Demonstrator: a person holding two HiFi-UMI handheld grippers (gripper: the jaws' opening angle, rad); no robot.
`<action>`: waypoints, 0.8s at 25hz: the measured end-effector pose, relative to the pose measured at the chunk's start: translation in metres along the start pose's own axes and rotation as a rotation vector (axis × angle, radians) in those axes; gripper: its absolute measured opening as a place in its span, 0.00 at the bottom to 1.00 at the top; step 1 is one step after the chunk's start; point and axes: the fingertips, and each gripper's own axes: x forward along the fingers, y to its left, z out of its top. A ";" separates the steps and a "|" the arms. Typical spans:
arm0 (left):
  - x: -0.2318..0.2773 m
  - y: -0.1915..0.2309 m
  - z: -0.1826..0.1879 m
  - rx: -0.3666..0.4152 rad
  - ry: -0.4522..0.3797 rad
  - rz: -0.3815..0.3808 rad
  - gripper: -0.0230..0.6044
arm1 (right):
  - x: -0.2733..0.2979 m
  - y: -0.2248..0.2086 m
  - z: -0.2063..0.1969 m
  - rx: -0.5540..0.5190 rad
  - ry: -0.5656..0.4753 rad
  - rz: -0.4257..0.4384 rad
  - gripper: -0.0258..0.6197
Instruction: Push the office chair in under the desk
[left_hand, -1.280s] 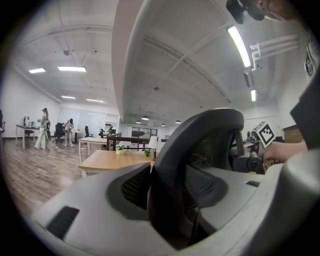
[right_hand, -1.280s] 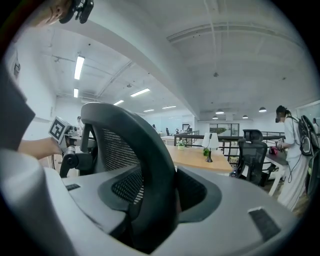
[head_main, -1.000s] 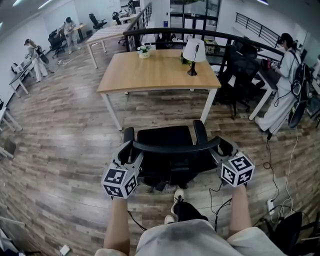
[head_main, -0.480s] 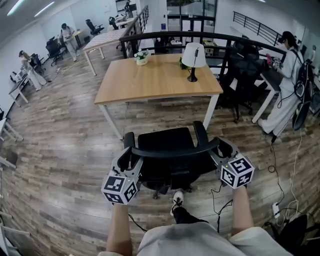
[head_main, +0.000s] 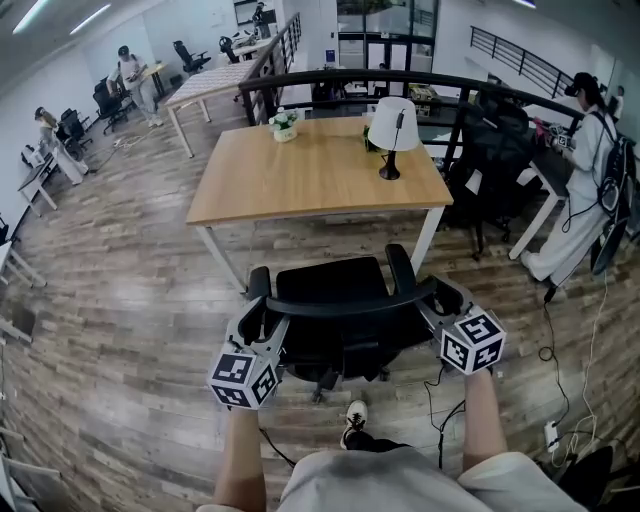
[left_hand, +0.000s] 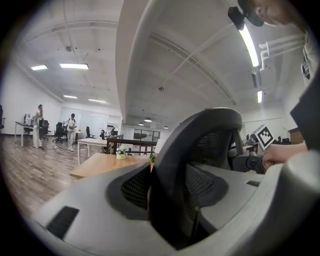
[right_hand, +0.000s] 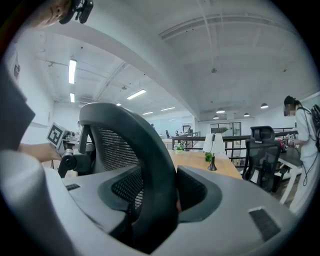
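The black office chair (head_main: 330, 300) stands on the wood floor just in front of the wooden desk (head_main: 300, 180) with white legs, its seat facing the desk's front edge. Both grippers hold the curved top rim of its backrest. My left gripper (head_main: 266, 315) is shut on the rim's left end and my right gripper (head_main: 432, 297) on the right end. In the left gripper view the backrest rim (left_hand: 172, 165) fills the gap between the jaws of my left gripper (left_hand: 167, 197). The right gripper view has the backrest rim (right_hand: 150, 150) clamped in my right gripper (right_hand: 160, 197).
A white lamp (head_main: 392, 125) and a small plant (head_main: 285, 124) stand on the desk. More black chairs (head_main: 490, 150) and a standing person (head_main: 585, 170) are at the right. Cables (head_main: 548, 400) lie on the floor at the right. A dark railing (head_main: 400, 78) runs behind the desk.
The chair and both grippers have moved forward, so the gap between the seat and the desk's front edge is smaller. Both grips are unchanged.
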 end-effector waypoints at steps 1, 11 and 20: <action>0.007 0.004 0.001 -0.001 -0.001 0.002 0.44 | 0.007 -0.004 0.002 -0.001 0.001 0.006 0.39; 0.074 0.044 0.012 -0.003 -0.007 0.013 0.45 | 0.072 -0.044 0.020 -0.002 -0.014 0.013 0.39; 0.123 0.081 0.019 -0.009 -0.042 0.018 0.45 | 0.125 -0.071 0.033 -0.004 -0.040 0.013 0.39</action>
